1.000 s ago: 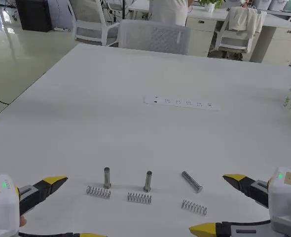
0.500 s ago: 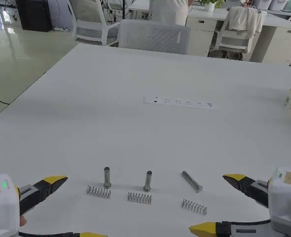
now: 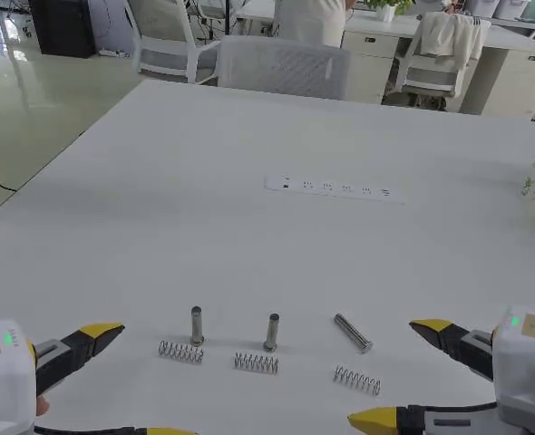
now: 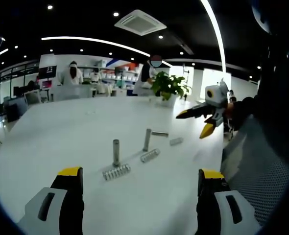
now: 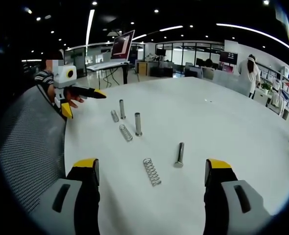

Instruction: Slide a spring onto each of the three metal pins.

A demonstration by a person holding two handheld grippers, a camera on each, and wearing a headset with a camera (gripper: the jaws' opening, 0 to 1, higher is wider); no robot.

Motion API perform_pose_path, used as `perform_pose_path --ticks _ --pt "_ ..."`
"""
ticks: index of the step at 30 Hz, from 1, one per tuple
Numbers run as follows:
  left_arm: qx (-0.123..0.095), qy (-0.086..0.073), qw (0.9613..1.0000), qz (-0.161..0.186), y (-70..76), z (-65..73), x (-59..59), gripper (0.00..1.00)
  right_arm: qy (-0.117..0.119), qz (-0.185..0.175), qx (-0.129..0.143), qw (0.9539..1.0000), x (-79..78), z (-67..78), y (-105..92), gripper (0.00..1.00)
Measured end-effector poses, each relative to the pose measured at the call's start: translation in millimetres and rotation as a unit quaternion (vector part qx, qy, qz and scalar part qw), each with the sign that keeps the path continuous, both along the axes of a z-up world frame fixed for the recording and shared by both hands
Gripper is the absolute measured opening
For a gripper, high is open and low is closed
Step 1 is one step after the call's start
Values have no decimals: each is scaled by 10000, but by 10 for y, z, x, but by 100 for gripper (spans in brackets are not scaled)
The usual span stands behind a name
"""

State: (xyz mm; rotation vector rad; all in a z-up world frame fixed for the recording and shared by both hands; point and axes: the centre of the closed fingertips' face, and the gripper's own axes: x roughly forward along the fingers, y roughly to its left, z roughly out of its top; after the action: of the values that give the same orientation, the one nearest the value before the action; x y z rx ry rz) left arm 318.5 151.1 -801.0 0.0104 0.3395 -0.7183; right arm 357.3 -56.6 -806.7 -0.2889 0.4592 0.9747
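left gripper [image 3: 148, 381] gaping, holding nothing | right gripper [image 3: 387, 373] gaping likewise | shiny left pin [image 3: 197, 325], middle pin [image 3: 272, 333] standing upright on white counter [image 3: 277, 245]; right pin [image 3: 352, 333] lying flat | three coiled springs [image 3: 256, 363] lying just before them

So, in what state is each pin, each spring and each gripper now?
left pin, upright, bare
middle pin, upright, bare
right pin, lying down, bare
left spring, lying loose
middle spring, lying loose
right spring, lying loose
left gripper, open
right gripper, open
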Motion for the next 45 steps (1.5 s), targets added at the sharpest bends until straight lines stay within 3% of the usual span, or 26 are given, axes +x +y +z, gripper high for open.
perform_pose_path --ticks 24,35,45 --pt "23 -8 10000 24 4 12 -12 94 -16 28 -66 10000 200 93 58 87" --pt "26 -22 10000 47 9 27 -19 94 -49 7 -205 9998 428 166 94 82" --pt "24 -33 9999 111 43 36 -25 94 10 46 -436 9990 586 112 212 75"
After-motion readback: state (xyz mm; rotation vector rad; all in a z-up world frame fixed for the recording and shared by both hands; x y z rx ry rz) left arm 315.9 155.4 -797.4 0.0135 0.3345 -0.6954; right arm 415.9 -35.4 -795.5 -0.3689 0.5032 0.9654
